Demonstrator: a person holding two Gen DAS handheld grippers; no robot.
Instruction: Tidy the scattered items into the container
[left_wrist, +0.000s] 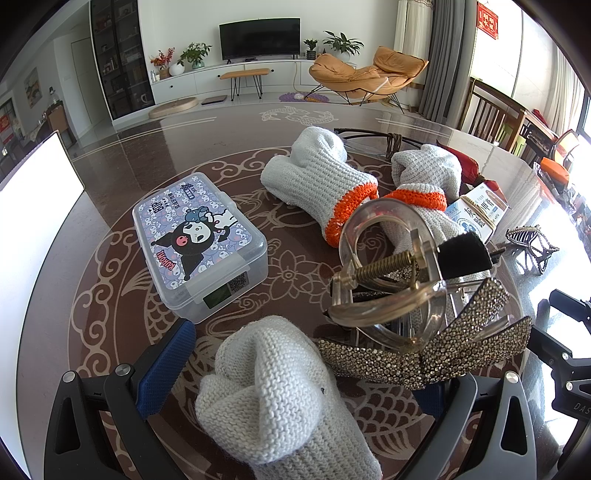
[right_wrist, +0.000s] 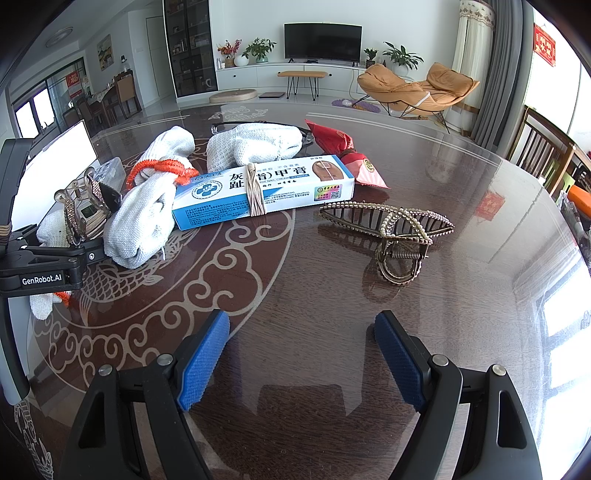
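Nothing is seen stored yet; the lidded box (left_wrist: 199, 243) is closed, a hair clip (left_wrist: 417, 317) is grasped by the left hand-held gripper (left_wrist: 295, 373), the right hand-held gripper (right_wrist: 303, 358) is released, and gloves (right_wrist: 147, 206) are left on the bench (right_wrist: 332, 295).

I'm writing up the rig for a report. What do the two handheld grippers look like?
Both grippers, left and right, have black angular frames with triangular cut-outs, silver round bolt heads, and blue textured pads lining the fingers. The left gripper's body, seen from the right wrist, carries a white "GenRobot.AI" label. No sleeves show.
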